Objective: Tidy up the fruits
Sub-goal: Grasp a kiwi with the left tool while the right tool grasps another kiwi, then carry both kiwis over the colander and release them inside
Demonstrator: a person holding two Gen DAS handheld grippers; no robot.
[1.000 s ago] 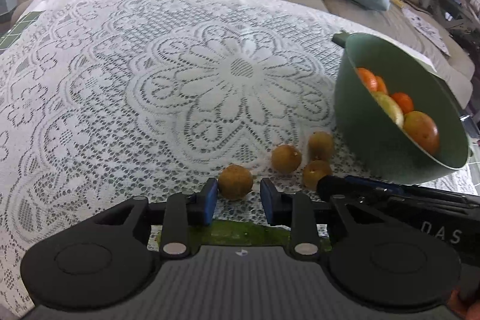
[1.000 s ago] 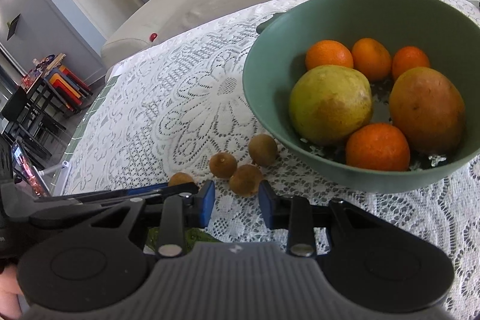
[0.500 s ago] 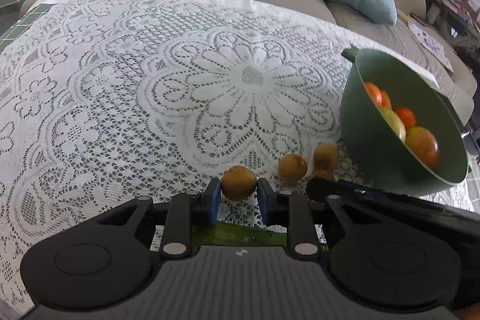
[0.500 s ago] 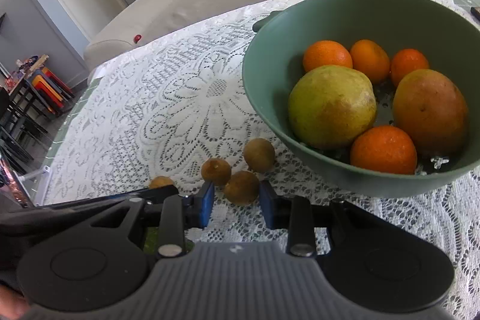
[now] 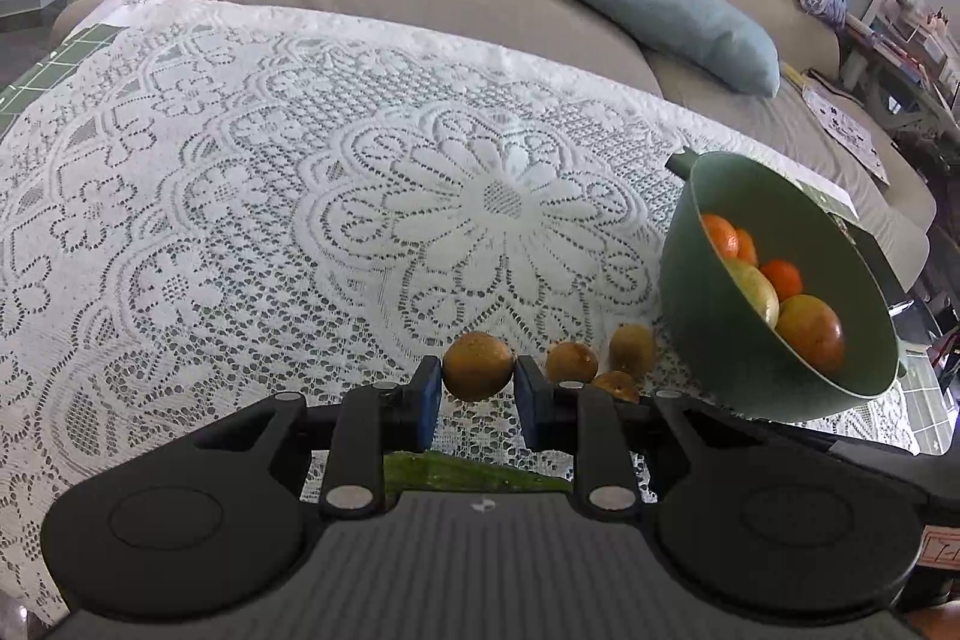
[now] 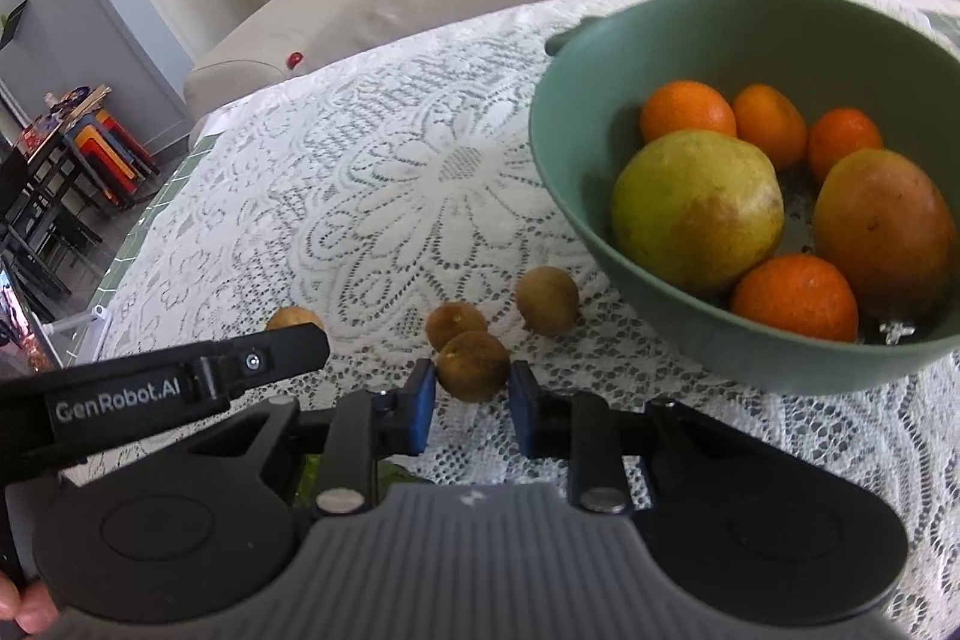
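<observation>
On counter, beside bowl [image 6: 744, 358]: loose fruits
Left tongs [image 5: 478, 391]: pinching one fruit [image 5: 478, 365]; for transfer
Right tongs [image 6: 469, 400]: parted, flanking second fruit [image 6: 472, 365]; contact unclear; bowl near

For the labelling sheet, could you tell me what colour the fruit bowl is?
The bowl is a muted sage green, clearest in the right wrist view.

L gripper [image 5: 478, 393] low over table, blue pads clamped on a small brown fruit [image 5: 478, 365]; R gripper [image 6: 471, 403] beside it, pads closing round another fruit [image 6: 473, 365], slight gap
</observation>
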